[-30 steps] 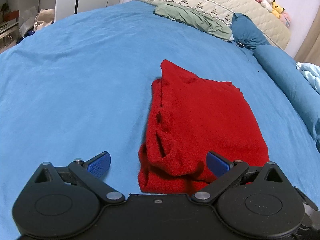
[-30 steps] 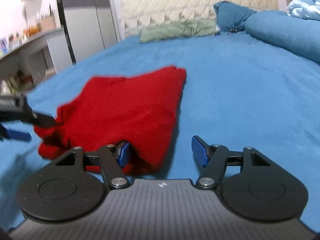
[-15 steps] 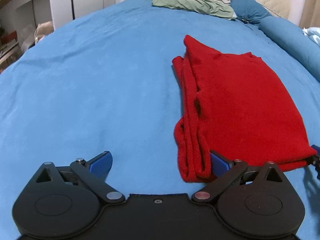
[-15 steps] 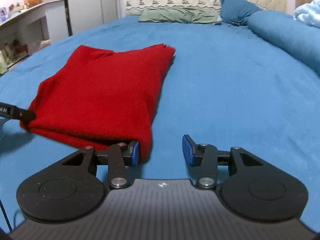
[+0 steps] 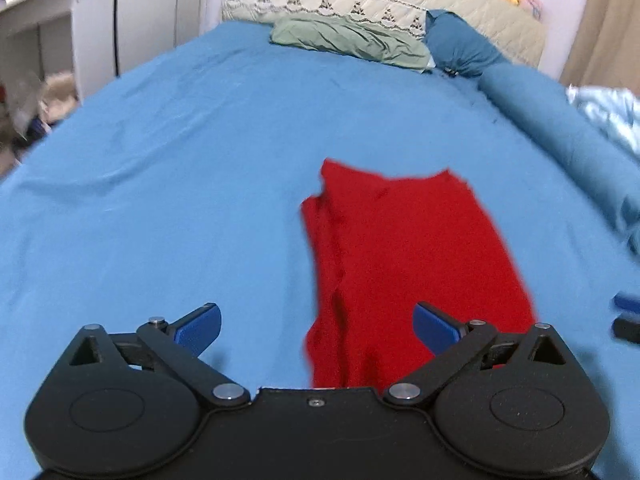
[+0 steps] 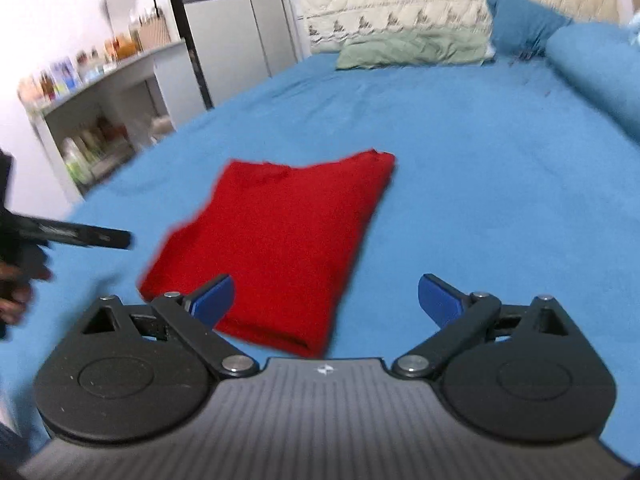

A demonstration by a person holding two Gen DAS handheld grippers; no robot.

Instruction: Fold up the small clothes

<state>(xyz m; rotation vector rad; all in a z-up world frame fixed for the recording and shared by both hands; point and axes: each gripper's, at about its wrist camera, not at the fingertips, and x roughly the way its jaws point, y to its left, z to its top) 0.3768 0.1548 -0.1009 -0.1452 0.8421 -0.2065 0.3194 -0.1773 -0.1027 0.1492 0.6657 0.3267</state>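
Observation:
A red knitted garment [image 5: 404, 256] lies folded into a rectangle on the blue bed sheet [image 5: 180, 168]. My left gripper [image 5: 316, 326] hovers above its near left edge, open, nothing between the blue pads. In the right wrist view the same red garment [image 6: 280, 232] lies flat ahead and to the left. My right gripper [image 6: 326, 300] hangs over its near right corner with the jaws opening wide, and the pads press on nothing. The left gripper's finger [image 6: 80, 236] and a hand [image 6: 16, 280] show at the left edge there.
A green pillow [image 5: 348, 40], a dark blue pillow [image 5: 460, 48] and a blue bolster [image 5: 560, 128] lie by the quilted headboard [image 5: 380, 0]. A light blue blanket [image 5: 612, 112] sits far right. White shelves [image 6: 100, 120] with bottles stand left of the bed.
Both grippers have lifted and drawn back from the red garment, which now lies flat and free. The right gripper's jaws have spread from narrow to wide.

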